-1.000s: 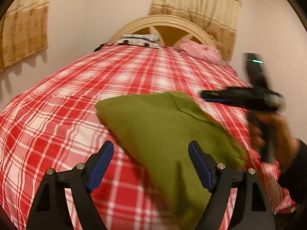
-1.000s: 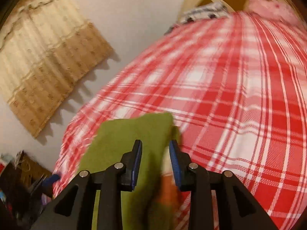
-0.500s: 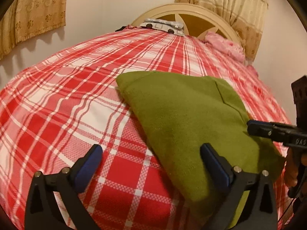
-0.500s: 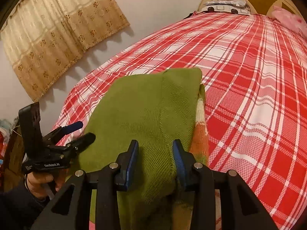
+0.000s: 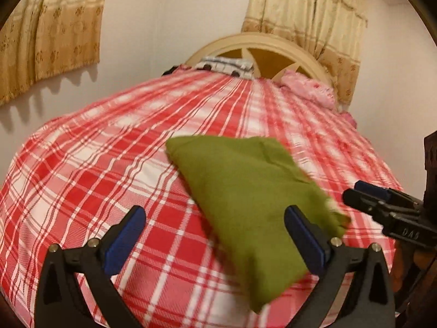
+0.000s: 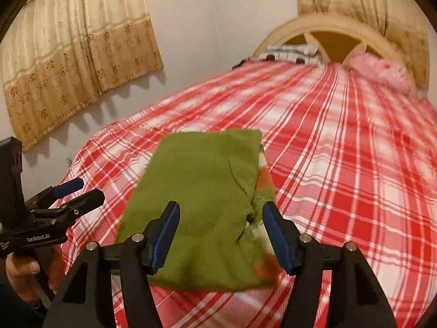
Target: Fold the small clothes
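Note:
A folded olive-green knit garment (image 5: 245, 188) lies flat on the red-and-white plaid bed (image 5: 109, 169). In the right wrist view the garment (image 6: 207, 191) shows an orange and white part along its right edge. My left gripper (image 5: 215, 237) is open and empty, held above the garment's near left edge. My right gripper (image 6: 220, 235) is open and empty, just above the garment's near end. The right gripper also shows at the right of the left wrist view (image 5: 382, 202). The left gripper shows at the left of the right wrist view (image 6: 71, 196).
A cream headboard (image 5: 262, 52) stands at the far end with a patterned pillow (image 5: 224, 65) and pink bedding (image 5: 308, 87). Beige curtains (image 6: 76, 49) hang on the wall. The bed's near edge lies just below both grippers.
My right gripper has opened and let go of the green garment, which now lies folded on the bed. Both grippers have drawn back and up.

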`<state>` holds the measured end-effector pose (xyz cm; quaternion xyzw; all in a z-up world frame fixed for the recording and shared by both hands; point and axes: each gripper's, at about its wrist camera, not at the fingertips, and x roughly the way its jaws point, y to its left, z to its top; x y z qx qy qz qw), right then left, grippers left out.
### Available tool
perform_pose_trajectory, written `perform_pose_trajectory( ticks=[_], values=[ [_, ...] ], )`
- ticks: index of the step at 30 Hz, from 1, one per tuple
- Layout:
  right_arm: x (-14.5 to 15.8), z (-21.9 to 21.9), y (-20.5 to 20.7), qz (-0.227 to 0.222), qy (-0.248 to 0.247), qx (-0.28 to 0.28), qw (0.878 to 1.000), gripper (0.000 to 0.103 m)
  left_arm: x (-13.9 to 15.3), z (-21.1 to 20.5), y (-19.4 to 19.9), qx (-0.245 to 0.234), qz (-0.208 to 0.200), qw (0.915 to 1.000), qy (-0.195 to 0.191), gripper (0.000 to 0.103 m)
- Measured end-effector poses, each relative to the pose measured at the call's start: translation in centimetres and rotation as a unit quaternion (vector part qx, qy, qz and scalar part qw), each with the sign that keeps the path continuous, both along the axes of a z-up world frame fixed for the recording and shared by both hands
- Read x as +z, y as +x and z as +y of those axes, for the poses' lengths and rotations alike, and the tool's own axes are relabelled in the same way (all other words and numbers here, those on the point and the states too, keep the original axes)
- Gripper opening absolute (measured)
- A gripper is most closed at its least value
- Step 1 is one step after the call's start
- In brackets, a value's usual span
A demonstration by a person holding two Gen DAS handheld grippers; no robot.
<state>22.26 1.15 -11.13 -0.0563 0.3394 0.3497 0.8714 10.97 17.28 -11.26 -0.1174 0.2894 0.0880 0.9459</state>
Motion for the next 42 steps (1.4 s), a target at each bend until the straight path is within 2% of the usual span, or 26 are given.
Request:
perform_pose_trajectory(
  ticks=[7,12,17,42],
  values=[
    [2.9,-1.4,-4.1,-0.052,0.008,-0.034,0.998,0.064,1.8,-1.4,-2.0,-0.018,-0.03,0.9994,0.002,0.103],
    [3.7,-2.6,-5.5,-0.056,0.026,-0.056,0.997,0.064,3.4,-1.8,-3.0,-0.024,-0.055,0.9982,0.002,0.103],
    [4.6,-2.6,-6.9,-0.071,0.023,-0.06,0.995,0.064,4.2,-2.3,-3.6,-0.029,-0.069,0.9972,0.005,0.103],
    [6.4,-3.9,-10.1,-0.102,0.04,-0.068,0.992,0.064,5.8,-3.2,-4.9,-0.038,-0.096,0.9946,0.008,0.103]
  ],
)
